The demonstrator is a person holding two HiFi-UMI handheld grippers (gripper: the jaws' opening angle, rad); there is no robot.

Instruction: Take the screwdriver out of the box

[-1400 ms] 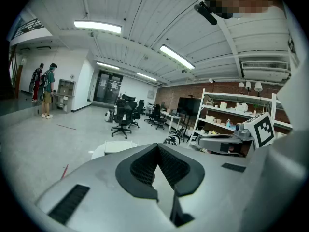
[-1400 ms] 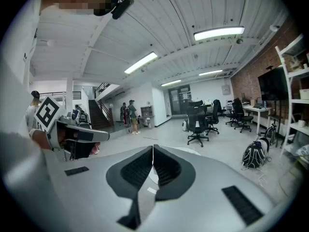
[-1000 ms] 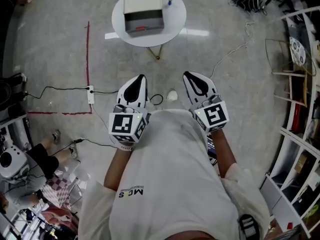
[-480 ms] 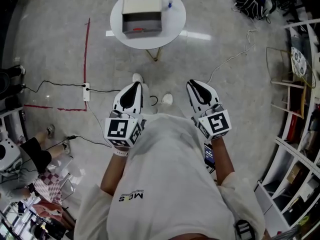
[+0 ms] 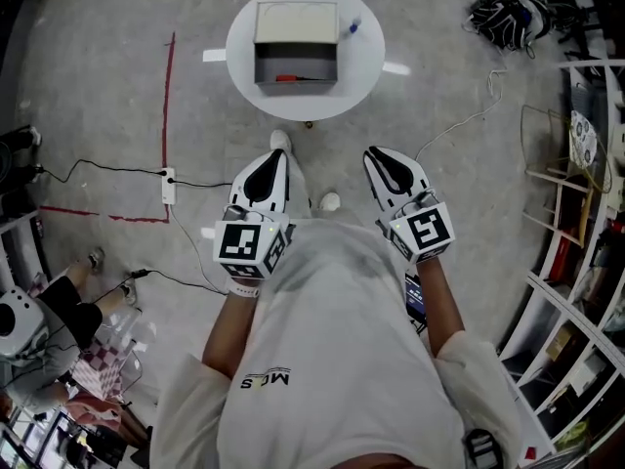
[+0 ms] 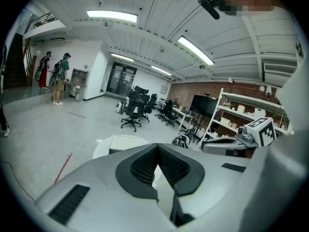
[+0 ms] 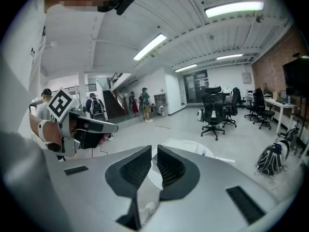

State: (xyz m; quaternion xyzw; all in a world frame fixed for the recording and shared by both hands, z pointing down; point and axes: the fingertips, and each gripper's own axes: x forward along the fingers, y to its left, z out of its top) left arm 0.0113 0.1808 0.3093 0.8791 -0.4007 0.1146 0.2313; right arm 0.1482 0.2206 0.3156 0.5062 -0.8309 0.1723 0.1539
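A grey open-topped box (image 5: pixel 296 55) with its pale lid up stands on a round white table (image 5: pixel 366 62) at the top of the head view. A red-handled screwdriver (image 5: pixel 293 77) lies inside it near the front wall. My left gripper (image 5: pixel 266 177) and right gripper (image 5: pixel 391 169) hang side by side at chest height, well short of the table, both empty. The left gripper (image 6: pixel 157 146) has its tips touching. On the right gripper (image 7: pixel 154 150) only a thin slit separates the pads. The table (image 6: pixel 104 146) shows beyond the left jaws.
A small blue-capped bottle (image 5: pixel 352 27) stands on the table beside the box. A red tape line (image 5: pixel 170 96), a power strip (image 5: pixel 168 186) and cables cross the floor at left. A backpack (image 5: pixel 503 18) lies top right, shelves (image 5: pixel 586 223) line the right, and a seated person (image 5: pixel 59 306) is lower left.
The person has stepped forward, so the table and box sit a little nearer and more central. Both grippers stay shut, side by side in front of the chest.
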